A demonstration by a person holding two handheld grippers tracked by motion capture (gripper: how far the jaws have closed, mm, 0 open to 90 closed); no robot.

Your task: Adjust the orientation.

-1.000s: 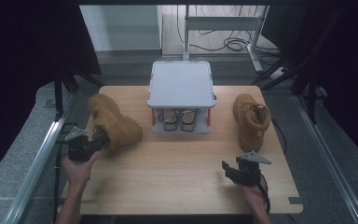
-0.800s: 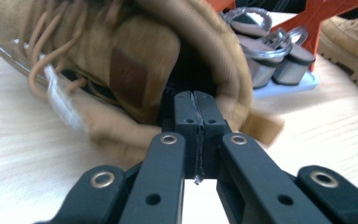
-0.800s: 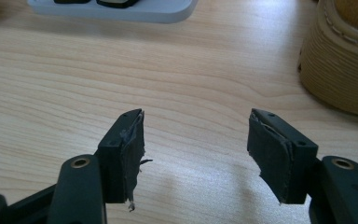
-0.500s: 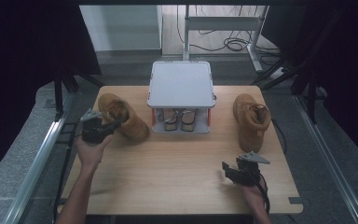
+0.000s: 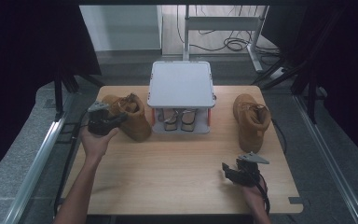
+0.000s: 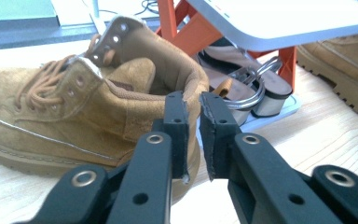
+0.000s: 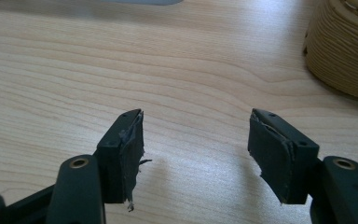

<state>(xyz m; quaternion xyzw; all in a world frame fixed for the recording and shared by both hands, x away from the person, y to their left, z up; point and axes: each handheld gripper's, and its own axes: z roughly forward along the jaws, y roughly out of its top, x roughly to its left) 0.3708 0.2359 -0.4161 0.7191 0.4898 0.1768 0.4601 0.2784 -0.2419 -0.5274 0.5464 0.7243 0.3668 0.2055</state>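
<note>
Nearest to us, our right gripper [image 5: 240, 169] hangs just above the wooden table [image 5: 177, 177] at its near right corner. In the right gripper view its jaws stand wide apart with only bare wood between them, released and holding nothing. The ribbed sole of the right boot [image 7: 345, 51] shows at the top right of that view, apart from the jaws.

Farther in on the left, our left gripper [image 5: 103, 120] is held up in our left hand [image 5: 94, 140], just beside the heel of the left boot [image 5: 130, 116]. In the left gripper view its jaws have just been opening: a narrow gap shows between the pads and nothing sits in it. The pads are right at the boot's heel collar [image 6: 191, 86] but do not pinch it, so the grip is let go. That boot [image 6: 74, 112] stands upright on its sole on the table, heel toward the rack.

Beyond it, at the middle of the far edge, stands a small rack [image 5: 182, 84] with a white top and orange posts, and a pair of sandals [image 5: 179, 119] rests under it. The right boot [image 5: 251, 119] stands to the right of the rack, well apart from both grippers.
</note>
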